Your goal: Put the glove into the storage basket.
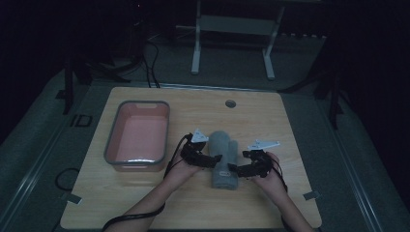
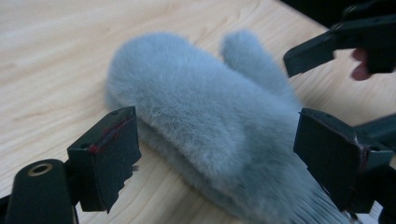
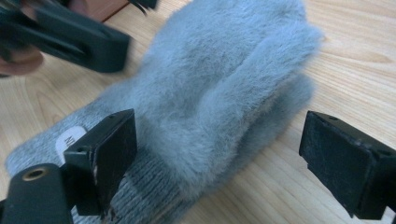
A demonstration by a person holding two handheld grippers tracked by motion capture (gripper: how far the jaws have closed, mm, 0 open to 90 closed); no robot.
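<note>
A: High view, grippers? Left gripper (image 1: 215,159) and right gripper (image 1: 234,169) w/ jaws spread, 1 each side of grey mitten (image 1: 224,162), on table (image 1: 193,203) right of pink bin (image 1: 138,133).

B: Left gripper view: jaws apart, mitten (image 2: 201,116) between, nothing gripped.

A: Right gripper view: same, jaws wide; knit cuff w/ white label (image 3: 70,140) by 1 jaw.
</note>
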